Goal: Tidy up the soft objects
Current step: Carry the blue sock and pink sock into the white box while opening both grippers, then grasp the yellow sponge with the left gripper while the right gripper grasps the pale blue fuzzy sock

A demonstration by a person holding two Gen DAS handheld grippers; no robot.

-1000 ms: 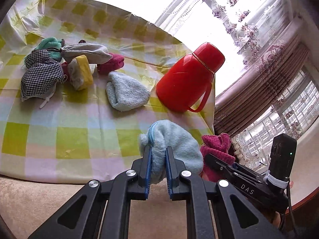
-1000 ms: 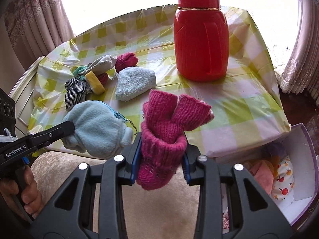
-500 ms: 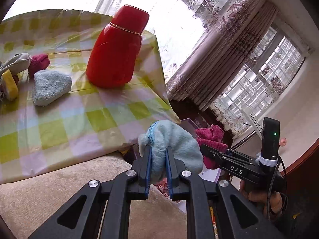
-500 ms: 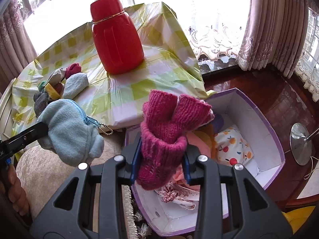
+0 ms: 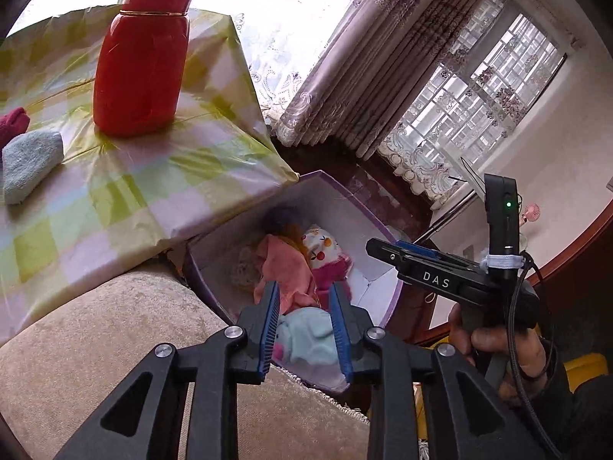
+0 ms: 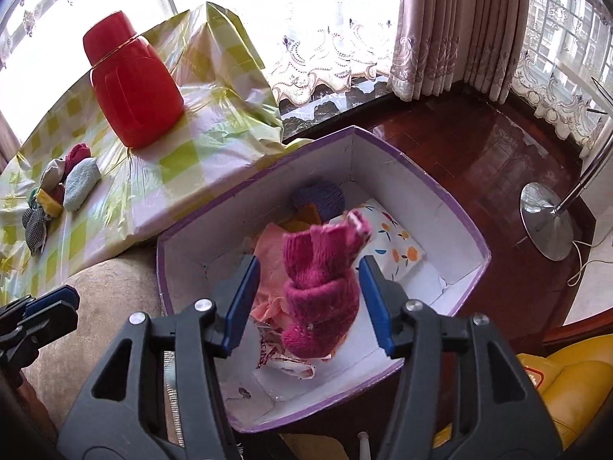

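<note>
Inside purple-rimmed cardboard box (image 6: 452, 188), fuzzy knit mitten (image 6: 322, 287)

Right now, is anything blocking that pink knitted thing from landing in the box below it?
Nothing visible does. The pink knitted thing hangs free between the open jaws of the right gripper, straight above the open box. No lid covers the box; only soft clothes already lie inside.
</note>
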